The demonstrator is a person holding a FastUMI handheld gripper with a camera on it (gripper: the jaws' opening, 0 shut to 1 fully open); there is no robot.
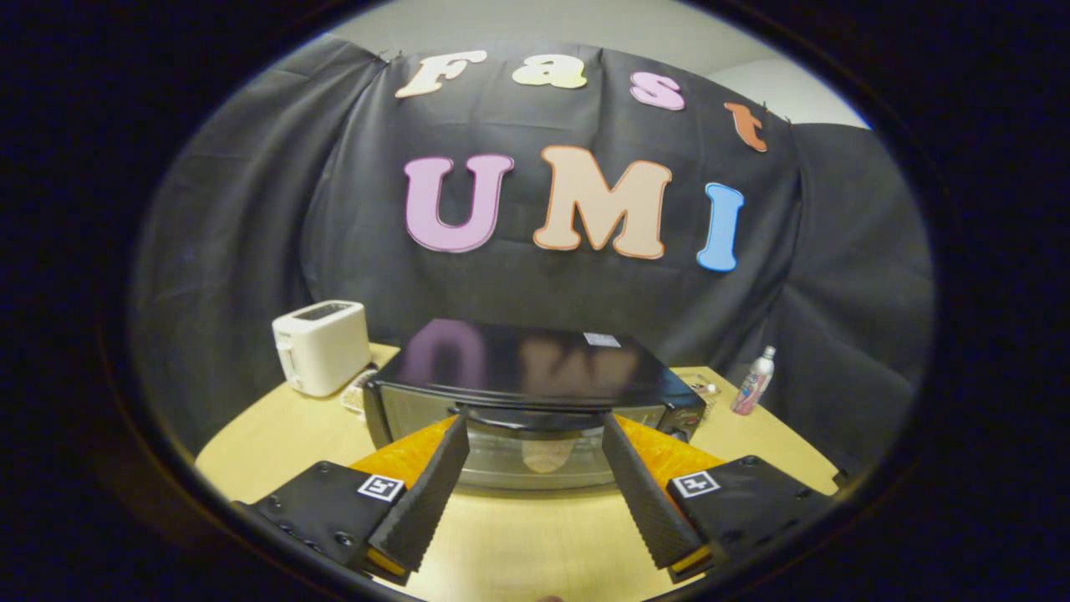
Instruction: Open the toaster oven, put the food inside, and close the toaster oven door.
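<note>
A black toaster oven (518, 359) stands on the light wooden table (276, 435), its glass door (501, 460) upright and shut. The dark door handle (535, 415) runs across the top of the door. My gripper (535, 425) is open, its two fingertips spread wide at about the height of the handle, one near each end of it. I cannot tell whether they touch it. Through the glass, between the fingers, a pale rounded thing (547, 456) shows inside the oven; it is too blurred to name.
A white pop-up toaster (322, 347) stands left of the oven at the table's back. A small bottle (754, 382) with a pink label stands to the right, with a small clear item (702, 389) beside the oven. Bare tabletop lies under the fingers.
</note>
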